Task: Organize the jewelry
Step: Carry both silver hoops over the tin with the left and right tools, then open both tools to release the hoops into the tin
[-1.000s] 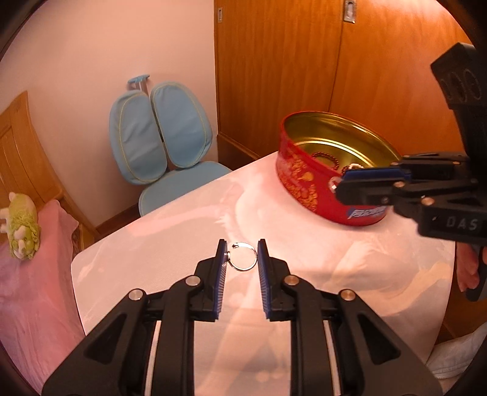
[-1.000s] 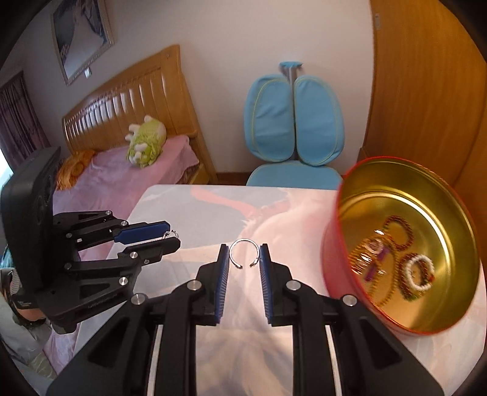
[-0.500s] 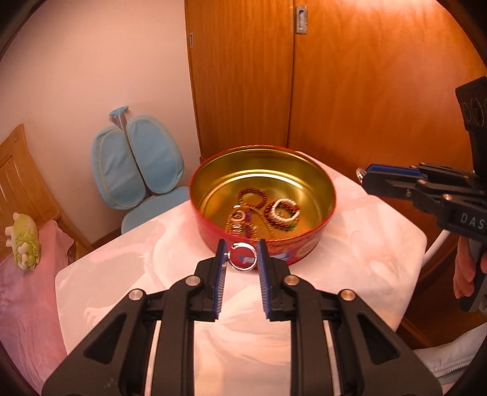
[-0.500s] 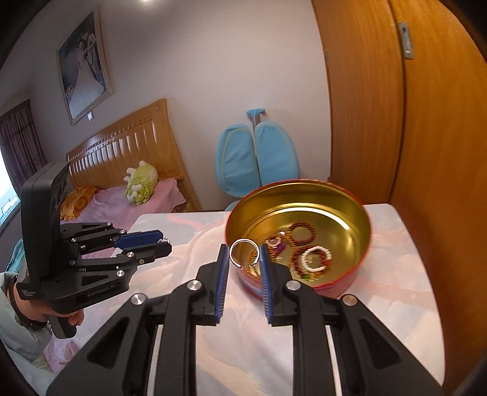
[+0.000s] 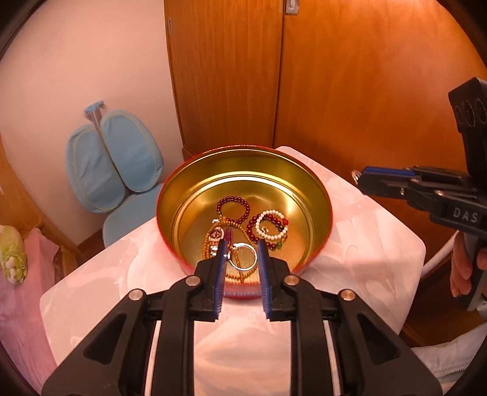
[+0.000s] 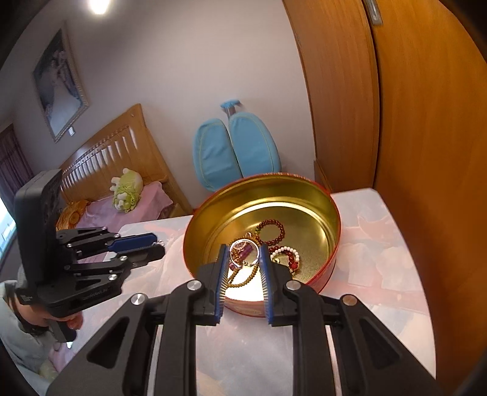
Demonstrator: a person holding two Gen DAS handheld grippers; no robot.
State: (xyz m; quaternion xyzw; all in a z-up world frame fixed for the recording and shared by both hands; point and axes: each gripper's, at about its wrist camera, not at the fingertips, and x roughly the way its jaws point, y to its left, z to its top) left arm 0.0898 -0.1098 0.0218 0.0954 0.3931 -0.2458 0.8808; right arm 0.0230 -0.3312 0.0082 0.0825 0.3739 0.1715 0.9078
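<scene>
1. Left wrist view: left gripper point(image 5: 242, 252) pinches a silver ring point(image 5: 242, 257) over the red tin point(image 5: 322, 195)
2. Right wrist view: right gripper point(image 6: 243, 254) clamps an open silver bangle point(image 6: 244, 252) above the tin's beaded bracelets point(image 6: 271, 232)

Warm indoor light, sharp centre, heavy fisheye bend at the rims

A ceiling lamp point(image 6: 99, 5) glows top left in the right wrist view; glare pools on the gold tin point(image 6: 304, 195) floor beneath the tongs, and the wardrobe doors point(image 5: 365, 76) curve, perhaps slightly soft, toward dark corners.
</scene>
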